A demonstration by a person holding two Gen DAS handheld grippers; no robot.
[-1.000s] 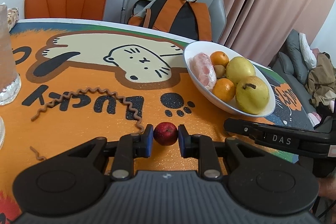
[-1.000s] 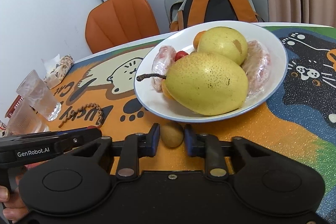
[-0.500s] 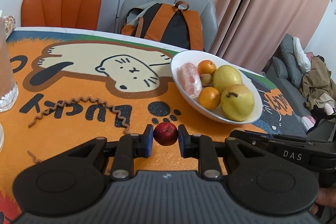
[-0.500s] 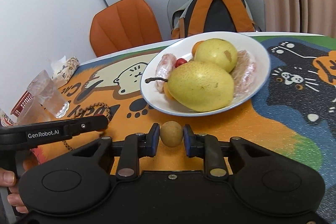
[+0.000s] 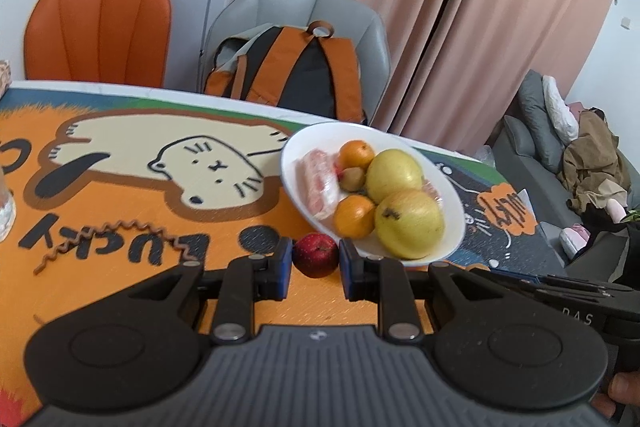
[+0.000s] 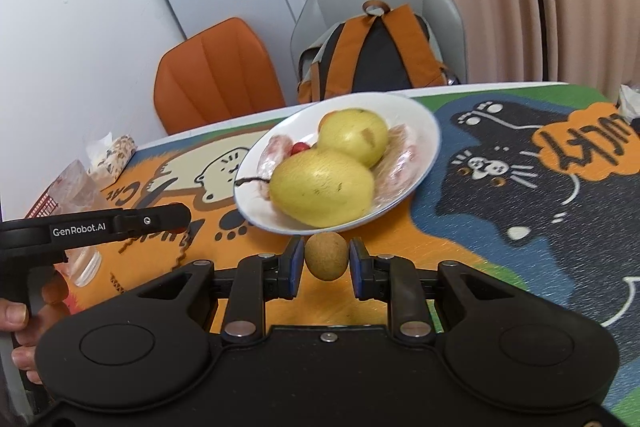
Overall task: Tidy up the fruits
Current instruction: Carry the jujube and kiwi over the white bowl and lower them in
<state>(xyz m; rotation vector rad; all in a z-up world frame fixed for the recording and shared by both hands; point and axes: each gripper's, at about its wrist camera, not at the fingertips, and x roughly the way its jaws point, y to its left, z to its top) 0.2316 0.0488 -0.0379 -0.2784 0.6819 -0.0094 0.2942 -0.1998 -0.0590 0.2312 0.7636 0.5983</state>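
On cat-print table mat (image 5: 120,267): white bowl (image 5: 296,187) with two yellow pears (image 5: 408,223), two oranges (image 5: 354,217), wrapped items. Left view alone shows the oranges; right view alone shows a glass (image 6: 76,183) at the mat's left edge. Left gripper (image 5: 314,259), tilted downward, clamped on small red apple (image 5: 316,253) just short of the bowl. Right gripper (image 6: 326,261), likewise tilted, clamped on brown round fruit (image 6: 326,255) near the bowl's rim. Bare mat lies right of the bowl.

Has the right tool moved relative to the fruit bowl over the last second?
Yes. The right tool, shut on the small brown fruit, has backed away from the white bowl, which now looks smaller and sits higher in its view.
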